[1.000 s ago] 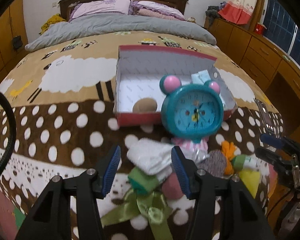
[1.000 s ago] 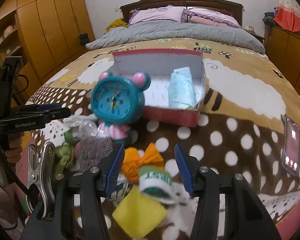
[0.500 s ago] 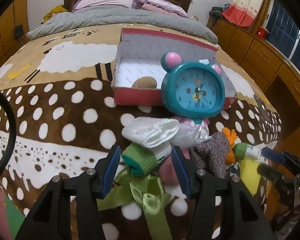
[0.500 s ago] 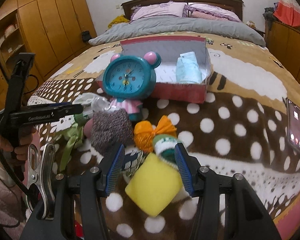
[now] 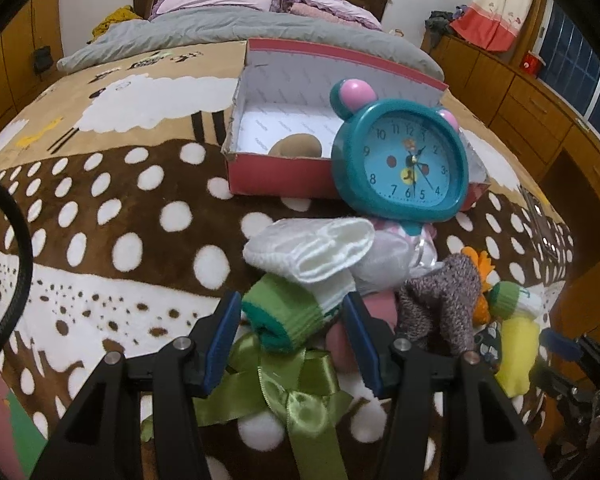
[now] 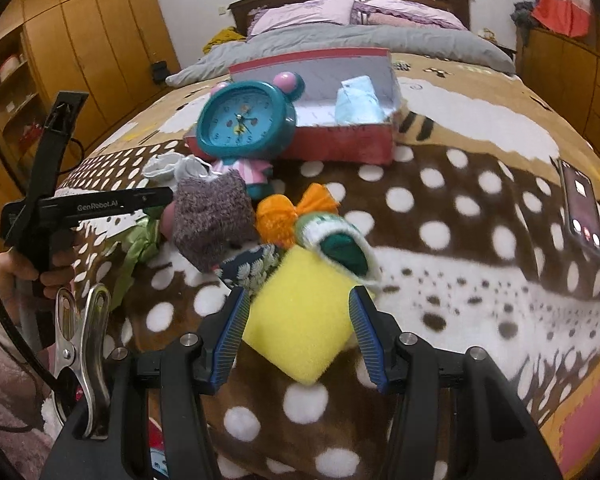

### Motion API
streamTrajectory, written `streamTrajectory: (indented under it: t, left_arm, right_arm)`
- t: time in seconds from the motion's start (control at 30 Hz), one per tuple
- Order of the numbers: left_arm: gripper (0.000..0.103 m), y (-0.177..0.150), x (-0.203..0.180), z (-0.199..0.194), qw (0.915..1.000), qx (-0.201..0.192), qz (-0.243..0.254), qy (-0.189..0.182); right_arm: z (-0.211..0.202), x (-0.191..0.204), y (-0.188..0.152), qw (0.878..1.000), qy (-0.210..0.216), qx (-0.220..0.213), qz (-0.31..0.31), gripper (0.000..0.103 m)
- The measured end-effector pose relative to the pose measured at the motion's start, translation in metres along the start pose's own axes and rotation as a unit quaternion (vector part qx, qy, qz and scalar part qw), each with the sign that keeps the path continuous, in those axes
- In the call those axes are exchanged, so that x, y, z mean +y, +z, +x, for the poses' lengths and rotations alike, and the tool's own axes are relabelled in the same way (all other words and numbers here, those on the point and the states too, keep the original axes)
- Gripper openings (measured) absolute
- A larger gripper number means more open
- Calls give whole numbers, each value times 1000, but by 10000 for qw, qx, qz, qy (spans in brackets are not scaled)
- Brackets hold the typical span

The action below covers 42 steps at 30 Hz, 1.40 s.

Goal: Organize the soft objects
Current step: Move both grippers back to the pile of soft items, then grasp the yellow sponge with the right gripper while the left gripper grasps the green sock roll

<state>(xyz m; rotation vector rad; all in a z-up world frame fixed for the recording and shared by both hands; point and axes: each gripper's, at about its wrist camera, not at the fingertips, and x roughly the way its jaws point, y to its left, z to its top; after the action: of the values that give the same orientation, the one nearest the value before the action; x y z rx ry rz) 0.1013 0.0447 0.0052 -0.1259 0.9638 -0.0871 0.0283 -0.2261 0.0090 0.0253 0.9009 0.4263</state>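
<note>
"GenRobot.AI" is printed along the left gripper.

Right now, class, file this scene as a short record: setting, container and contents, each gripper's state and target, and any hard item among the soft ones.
setting: bed with spotted blanket
container: red box, open
contents: brown round item, pale blue pack
left gripper: open, astride green-cuffed sock
right gripper: open, astride yellow sponge
hard item: teal clock, upright before the box
other soft items: white sock, grey sock, orange bow, green ribbon
</note>
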Motion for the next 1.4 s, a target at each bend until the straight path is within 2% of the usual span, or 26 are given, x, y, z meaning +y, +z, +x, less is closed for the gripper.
streamTrajectory:
  t: [0.2, 0.5, 0.77, 0.9, 1.4]
  left_arm:
    - [56, 1, 2, 4, 10000, -41, -44, -61]
    - [56, -1, 5, 8, 9998, -69, -87, -148]
    - [34, -6, 2, 1, 9995, -88, -52, -292]
    - [30, -8, 0, -8, 9994, -164, -21, -300]
    - [29, -13, -18, -64, 9949, -660, 149, -752]
  right_arm:
    - [2, -7, -6, 9999, -114, 33, 108, 53]
    - [17, -11, -12, 9994, 98, 214, 234, 53]
    - [18, -6, -14, 9984, 335, 335, 300, 53]
    - [18, -2, -18, 9986, 326, 349, 219, 53]
    - [13, 5, -23, 9986, 436, 216, 194, 53]
